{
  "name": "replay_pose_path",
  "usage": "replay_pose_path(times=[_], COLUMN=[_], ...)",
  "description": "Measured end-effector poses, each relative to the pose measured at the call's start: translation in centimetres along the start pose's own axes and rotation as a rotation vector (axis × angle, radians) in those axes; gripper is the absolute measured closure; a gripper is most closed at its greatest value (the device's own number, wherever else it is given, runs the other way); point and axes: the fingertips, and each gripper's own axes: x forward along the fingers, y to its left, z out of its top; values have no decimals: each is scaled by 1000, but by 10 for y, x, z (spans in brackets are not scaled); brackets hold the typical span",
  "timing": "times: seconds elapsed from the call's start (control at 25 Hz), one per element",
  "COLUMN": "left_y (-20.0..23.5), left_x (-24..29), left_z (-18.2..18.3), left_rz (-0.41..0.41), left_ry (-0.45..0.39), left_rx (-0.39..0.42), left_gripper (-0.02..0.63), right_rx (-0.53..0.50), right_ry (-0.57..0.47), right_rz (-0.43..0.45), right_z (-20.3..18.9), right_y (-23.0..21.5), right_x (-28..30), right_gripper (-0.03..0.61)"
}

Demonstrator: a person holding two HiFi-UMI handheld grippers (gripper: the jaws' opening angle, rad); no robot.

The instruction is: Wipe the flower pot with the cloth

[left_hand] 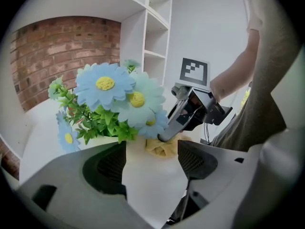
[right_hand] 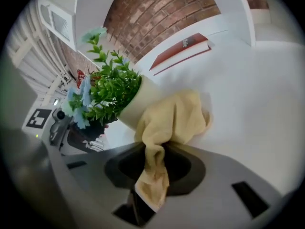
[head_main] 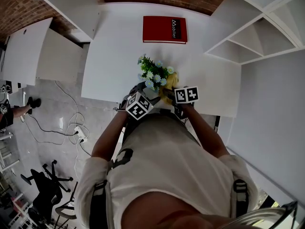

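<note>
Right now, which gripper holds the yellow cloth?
The right gripper: its jaws pinch the yellow cloth, while the left gripper clamps the white flower pot instead.

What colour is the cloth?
The cloth is pale yellow; the right gripper view shows it best.

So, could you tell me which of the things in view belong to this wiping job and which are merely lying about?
In use: cream flower pot with blue artificial flowers, clamped in the left hand-held gripper; yellow cloth, pinched in the right hand-held gripper, draped against the pot.
Lying about: red rectangular book on the white table; black office chair and cables on the floor.
</note>
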Motion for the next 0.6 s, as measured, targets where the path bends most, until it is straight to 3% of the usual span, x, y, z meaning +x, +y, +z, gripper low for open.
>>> replay_pose_path(times=[0.32, 0.48, 0.6], left_y=[-1, -11, -11], left_x=[5, 13, 10], left_z=[6, 11, 16], left_rz=[-17, -42, -48], left_ry=[-1, 18, 4], left_rx=[18, 75, 76], left_gripper=[270, 270, 270], right_rx=[-21, 19, -18], right_ry=[15, -17, -23], right_rz=[-1, 84, 114], right_z=[3, 17, 29], right_y=[9, 24, 37], right_x=[-4, -24, -34], right_gripper=[469, 469, 469])
